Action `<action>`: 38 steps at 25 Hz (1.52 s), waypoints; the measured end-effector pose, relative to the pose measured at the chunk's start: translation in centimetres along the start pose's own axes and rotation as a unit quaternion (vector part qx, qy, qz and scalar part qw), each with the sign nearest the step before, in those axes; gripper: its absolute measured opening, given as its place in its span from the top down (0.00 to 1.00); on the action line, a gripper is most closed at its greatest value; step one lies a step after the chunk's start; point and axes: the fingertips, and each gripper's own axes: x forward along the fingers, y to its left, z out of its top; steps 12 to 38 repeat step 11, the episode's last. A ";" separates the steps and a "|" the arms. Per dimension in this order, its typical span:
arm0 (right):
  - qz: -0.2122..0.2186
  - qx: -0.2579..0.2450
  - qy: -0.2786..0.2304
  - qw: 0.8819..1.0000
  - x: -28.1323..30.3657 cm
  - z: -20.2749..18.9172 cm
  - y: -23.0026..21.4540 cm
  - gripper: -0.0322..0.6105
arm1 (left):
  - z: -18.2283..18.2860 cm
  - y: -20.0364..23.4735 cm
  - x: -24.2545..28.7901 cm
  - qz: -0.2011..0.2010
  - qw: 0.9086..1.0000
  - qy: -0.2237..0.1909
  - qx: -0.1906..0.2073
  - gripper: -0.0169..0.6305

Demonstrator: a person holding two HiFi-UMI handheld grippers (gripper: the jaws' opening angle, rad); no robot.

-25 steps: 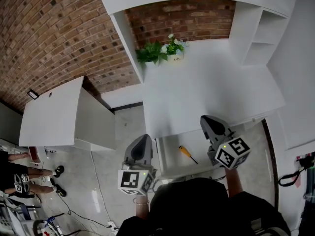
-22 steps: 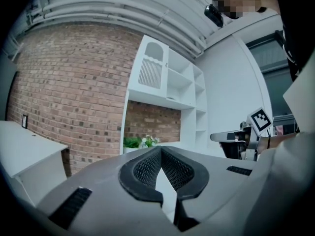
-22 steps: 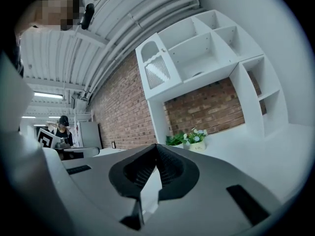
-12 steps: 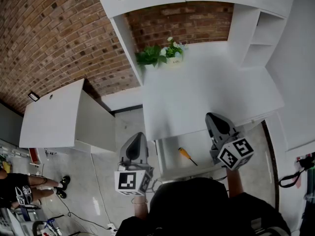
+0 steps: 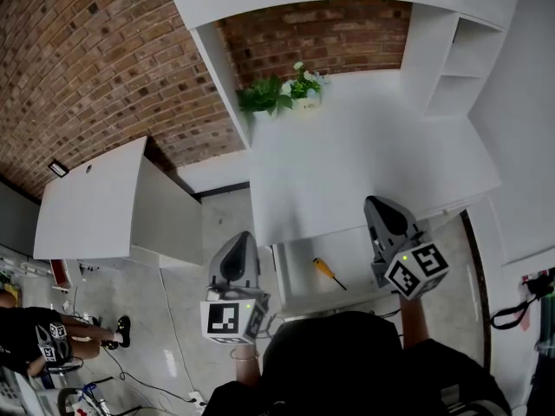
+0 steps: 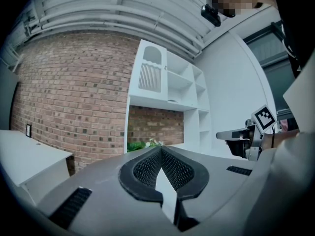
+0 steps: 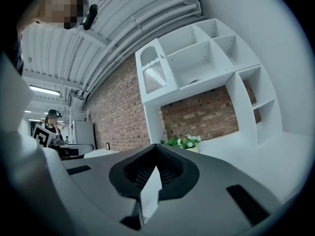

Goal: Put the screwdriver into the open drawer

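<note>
Since a second ago, left gripper (image 5: 242, 239) has drifted a little toward the left edge of the head view, and right gripper (image 5: 375, 203) has edged slightly right. A bystander's legs (image 5: 52, 343) at lower left have also shifted along the grey floor (image 5: 191, 302).

Yellow-handled screwdriver with a dark shaft (image 5: 329, 272) lies flat on the bottom of the open white drawer (image 5: 299, 286). It sits near the middle, handle toward the upper left, in the same spot as before. Neither gripper touches it.

Left gripper hangs over the floor just left of the drawer. In the left gripper view its jaws (image 6: 161, 149) are together at the tips, nothing between them.

Right gripper sits over the drawer's right end, at the front edge of the white desk top (image 5: 373, 154). In the right gripper view its jaws (image 7: 156, 147) are closed and empty.

Both grippers point toward the red brick wall (image 5: 95, 68).

A green potted plant with white flowers (image 5: 284, 88) stands at the desk's back left corner, below white shelving (image 5: 455, 59). A white side table (image 5: 91, 202) stands well apart to the left.
</note>
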 end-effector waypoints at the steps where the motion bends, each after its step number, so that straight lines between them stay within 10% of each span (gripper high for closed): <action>1: -0.001 -0.001 -0.001 1.000 -0.1 0.0 -0.1 0.93 | 0.0 0.0 0.0 0.000 1.000 0.000 0.001 0.96; 38: -0.007 -0.009 0.003 1.000 -0.3 -0.4 -0.7 0.93 | 0.3 -0.4 0.7 0.002 1.000 0.000 -0.012 0.96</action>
